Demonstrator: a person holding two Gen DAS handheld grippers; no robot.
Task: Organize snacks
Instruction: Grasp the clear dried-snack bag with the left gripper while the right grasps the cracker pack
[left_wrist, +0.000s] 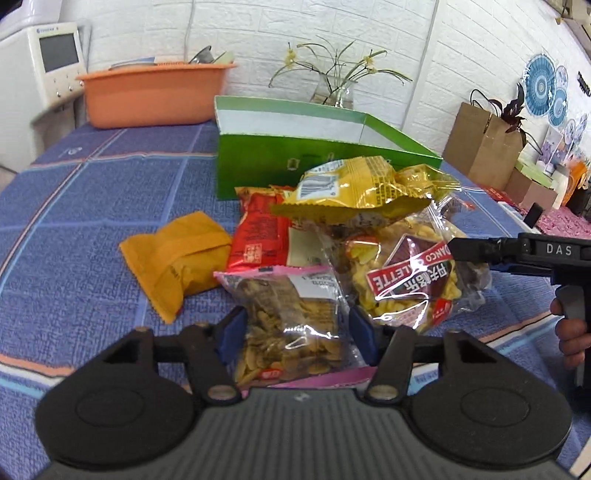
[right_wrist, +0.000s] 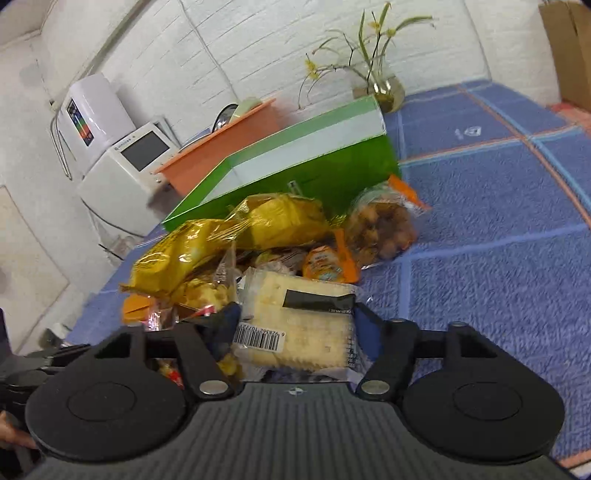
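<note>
**What you can actually read here**

Not much, honestly. The clear crinkly bag of yellow crackers with the red-and-maroon label has "GALETTE" upside down, plus "ANCO" above it with the start cut off, and some Chinese characters. The black handheld gripper at the right edge of the left wrist view says "DAS" in pale letters. The clear pack of pale square crackers has a barcode sticker, digits too blurry.
</note>
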